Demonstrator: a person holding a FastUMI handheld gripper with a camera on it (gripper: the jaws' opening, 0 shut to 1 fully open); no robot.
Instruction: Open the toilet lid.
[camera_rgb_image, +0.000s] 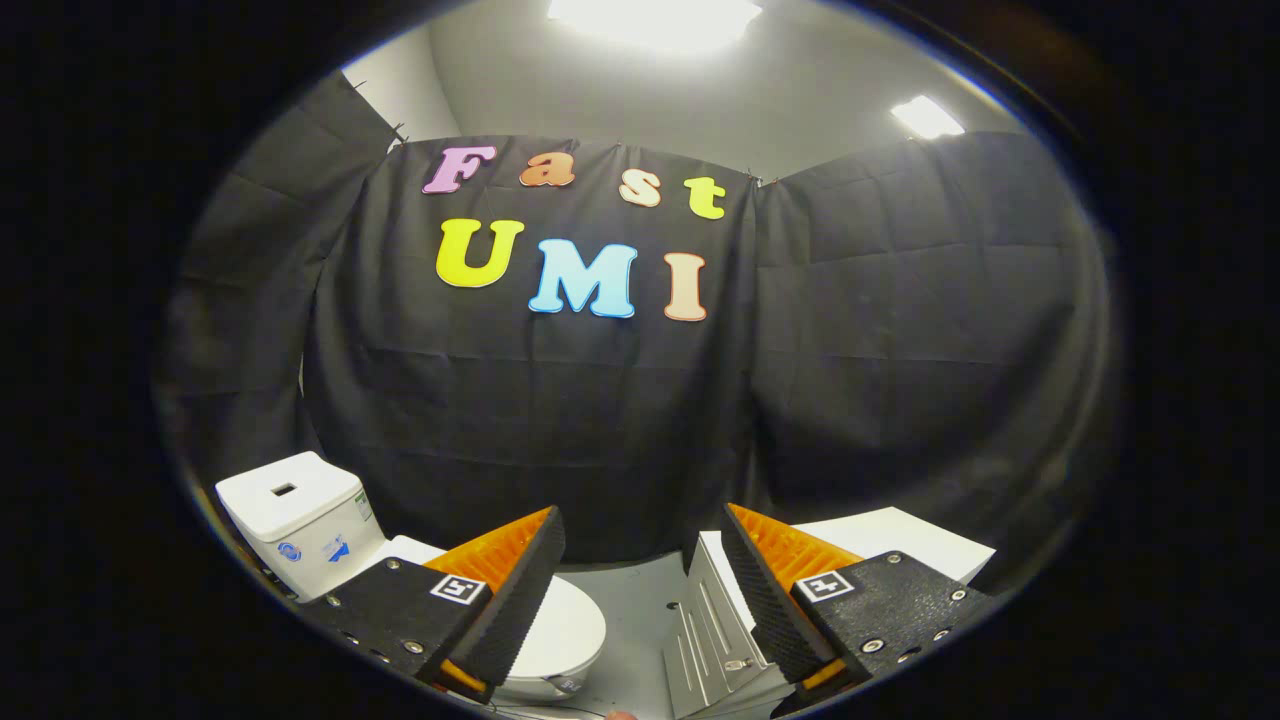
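Nearest, at 6 o'clock: gripper, fingers spread wide, nothing between them. Beyond the left finger, toward 7 o'clock: white toilet, lid down, cistern behind at 8 o'clock. Beyond the right finger, at 5 o'clock: white cabinet. Farthest, 12 o'clock: black cloth wall.

Toilet at left, partly behind left finger; lid down on bowl. Cistern farther left of bowl. Cabinet at right, behind right finger, across strip of floor from toilet. Gripper fingers spread wide apart, nothing between them; toilet and cabinet beyond them. Booth wall far behind.
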